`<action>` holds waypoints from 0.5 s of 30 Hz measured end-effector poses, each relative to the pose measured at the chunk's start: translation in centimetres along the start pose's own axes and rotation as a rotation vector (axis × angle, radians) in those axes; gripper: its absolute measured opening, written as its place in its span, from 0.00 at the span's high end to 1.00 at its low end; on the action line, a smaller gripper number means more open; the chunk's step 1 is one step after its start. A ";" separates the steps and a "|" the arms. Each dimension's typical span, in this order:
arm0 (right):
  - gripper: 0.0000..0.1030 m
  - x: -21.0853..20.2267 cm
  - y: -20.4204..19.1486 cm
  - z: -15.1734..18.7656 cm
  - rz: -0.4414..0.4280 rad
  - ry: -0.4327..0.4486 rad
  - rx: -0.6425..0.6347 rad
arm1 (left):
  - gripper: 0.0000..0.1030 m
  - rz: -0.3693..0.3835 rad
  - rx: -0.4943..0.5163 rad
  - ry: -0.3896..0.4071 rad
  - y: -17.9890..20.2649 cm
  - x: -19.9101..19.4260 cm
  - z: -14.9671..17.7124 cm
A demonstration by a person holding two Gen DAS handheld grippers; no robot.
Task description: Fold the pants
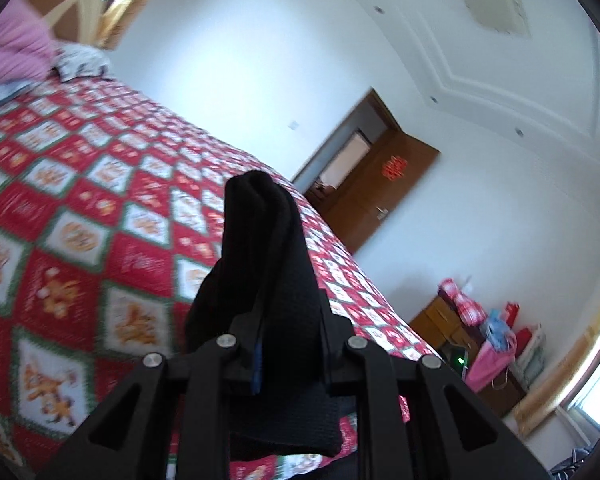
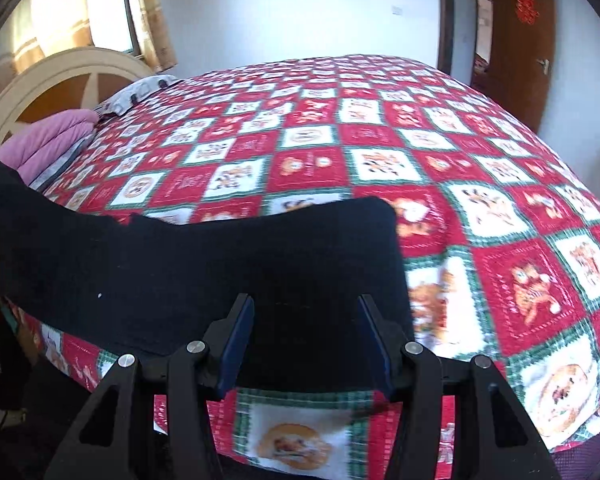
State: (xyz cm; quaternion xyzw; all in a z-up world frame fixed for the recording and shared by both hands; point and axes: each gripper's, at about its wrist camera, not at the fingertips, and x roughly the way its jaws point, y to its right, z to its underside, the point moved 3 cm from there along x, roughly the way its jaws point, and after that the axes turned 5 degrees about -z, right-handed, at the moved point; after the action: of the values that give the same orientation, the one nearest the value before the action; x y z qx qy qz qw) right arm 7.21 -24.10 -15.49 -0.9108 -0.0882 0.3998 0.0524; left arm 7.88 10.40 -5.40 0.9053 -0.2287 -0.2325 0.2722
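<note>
Now my left gripper [image 1: 288, 320] pinches the black pants [image 1: 268, 264] above the quilt [image 1: 80, 184]; my right gripper [image 2: 306, 336] is spread over them.

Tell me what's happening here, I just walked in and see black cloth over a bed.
A person with a handheld gripper in each hand is folding black pants over a bed with a red patchwork quilt. The left gripper is clamped on a bunched part of the fabric, raised off the bed. The right gripper has its jaws apart, the pants lying across between them.
</note>
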 end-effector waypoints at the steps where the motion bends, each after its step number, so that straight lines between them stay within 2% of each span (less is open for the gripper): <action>1: 0.47 -0.1 0.4 0.0 0.000 0.003 0.012 | 0.80 0.009 0.016 -0.006 0.6 0.3 -0.2; 3: 0.47 -0.2 0.8 -0.2 -0.011 0.012 0.044 | 0.80 0.031 0.062 -0.018 2.3 1.2 -0.5; 7: 0.47 0.7 -1.3 -2.1 -0.152 0.047 0.065 | 0.80 0.051 0.089 -0.038 3.7 2.5 -0.6; 9: 0.47 1.8 -2.8 -3.2 -0.168 0.061 0.062 | 0.80 0.054 0.083 -0.045 3.5 2.6 -0.6; 13: 0.47 6.2 -7.3 -4.3 -0.217 0.014 -0.002 | 0.80 0.052 0.083 -0.045 3.6 2.0 -0.6; 15: 0.47 9.5 -9.9 -3.6 -0.173 -0.062 -0.098 | 0.80 0.064 0.083 -0.052 4.3 2.3 -0.7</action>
State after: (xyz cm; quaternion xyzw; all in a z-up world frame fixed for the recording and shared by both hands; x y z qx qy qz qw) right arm 14.99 -12.53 -18.25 -0.8886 -0.1873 0.4168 0.0395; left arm 8.79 6.24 -3.03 0.9016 -0.2739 -0.2376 0.2359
